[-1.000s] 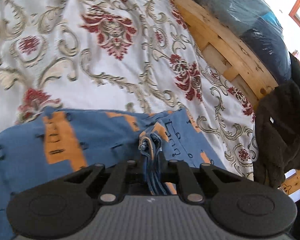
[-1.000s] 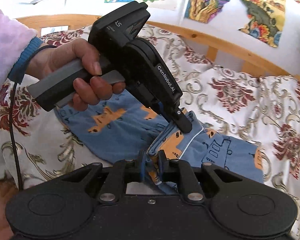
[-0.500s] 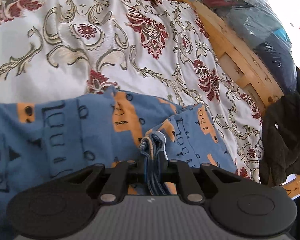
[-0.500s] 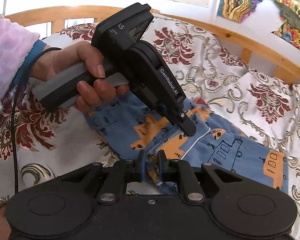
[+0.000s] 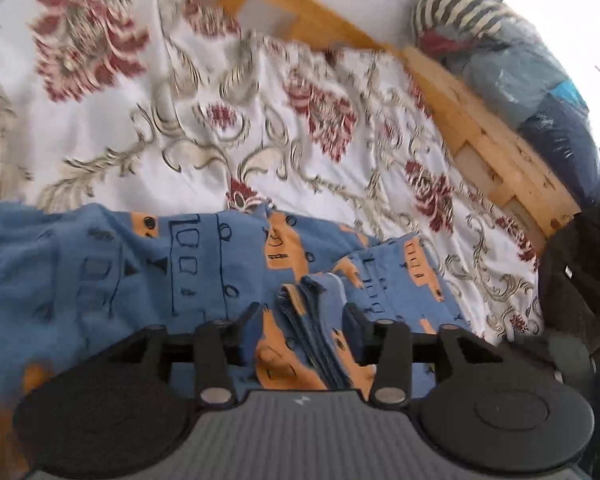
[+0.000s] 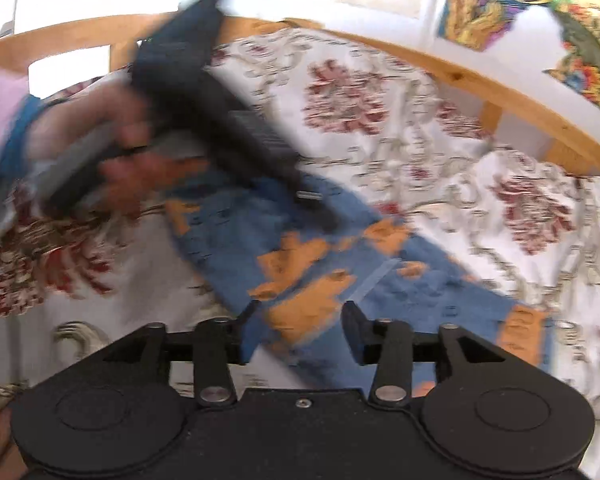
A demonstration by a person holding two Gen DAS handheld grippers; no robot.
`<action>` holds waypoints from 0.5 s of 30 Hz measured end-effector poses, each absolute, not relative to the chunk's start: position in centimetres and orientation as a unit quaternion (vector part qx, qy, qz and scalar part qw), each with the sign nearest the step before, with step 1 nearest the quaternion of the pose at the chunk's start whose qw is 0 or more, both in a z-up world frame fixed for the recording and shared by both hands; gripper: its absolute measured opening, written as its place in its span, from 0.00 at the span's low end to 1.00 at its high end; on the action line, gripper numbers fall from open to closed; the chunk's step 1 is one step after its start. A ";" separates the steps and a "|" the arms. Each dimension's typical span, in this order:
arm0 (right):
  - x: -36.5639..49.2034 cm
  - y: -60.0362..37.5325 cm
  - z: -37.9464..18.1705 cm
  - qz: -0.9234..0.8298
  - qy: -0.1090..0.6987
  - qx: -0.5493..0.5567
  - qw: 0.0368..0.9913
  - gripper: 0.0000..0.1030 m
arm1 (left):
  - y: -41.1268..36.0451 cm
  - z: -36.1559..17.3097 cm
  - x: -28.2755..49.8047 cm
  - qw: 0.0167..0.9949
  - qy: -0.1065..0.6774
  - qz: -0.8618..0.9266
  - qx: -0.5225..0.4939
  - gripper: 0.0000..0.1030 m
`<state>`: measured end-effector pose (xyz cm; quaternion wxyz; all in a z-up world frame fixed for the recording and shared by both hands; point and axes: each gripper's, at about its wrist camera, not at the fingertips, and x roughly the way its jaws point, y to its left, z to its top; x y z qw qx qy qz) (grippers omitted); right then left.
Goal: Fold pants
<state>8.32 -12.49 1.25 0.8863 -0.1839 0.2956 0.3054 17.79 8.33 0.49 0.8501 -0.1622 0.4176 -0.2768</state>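
Both jaws stand apart. The pants (image 5: 204, 264) lie just ahead of the left gripper (image 5: 300, 316), stretching frame-left; the right gripper (image 6: 298, 314) hovers over them too.

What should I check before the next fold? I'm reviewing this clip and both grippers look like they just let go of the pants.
1. Left gripper open: ok, jaws spread, with the bunched edge of the blue pants loose between them.
2. Right gripper open: ok, jaws apart over the fabric.
3. Pants resting on the floral bedspread: ok.
4. Fold lying flat: not ok, a bunched ridge of layers stands up near the left gripper.
5. Edges aligned: cannot tell, the right wrist view is motion-blurred.
6. Grippers apart from each other: ok in the right wrist view.
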 end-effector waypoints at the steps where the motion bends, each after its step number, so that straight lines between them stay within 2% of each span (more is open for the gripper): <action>1: 9.2 -13.3 1.6 0.296 0.296 -0.188 0.888 0.51 | 8.3 0.8 16.9 0.852 0.408 -0.278 -0.172 0.54; 6: 16.3 -16.2 2.2 0.304 0.315 -0.167 0.883 0.50 | 6.4 0.1 13.1 0.830 0.393 -0.333 -0.214 0.57; 8: 19.4 -16.7 1.5 0.323 0.351 -0.133 0.869 0.50 | 4.9 -0.9 12.8 0.816 0.407 -0.352 -0.213 0.57; 13: 22.0 -16.4 -1.7 0.322 0.396 -0.114 0.852 0.52 | 3.4 -2.8 13.6 0.810 0.449 -0.328 -0.188 0.49; 15: 21.5 -16.6 -2.0 0.321 0.382 -0.112 0.859 0.57 | 3.7 -3.0 13.7 0.805 0.449 -0.330 -0.201 0.49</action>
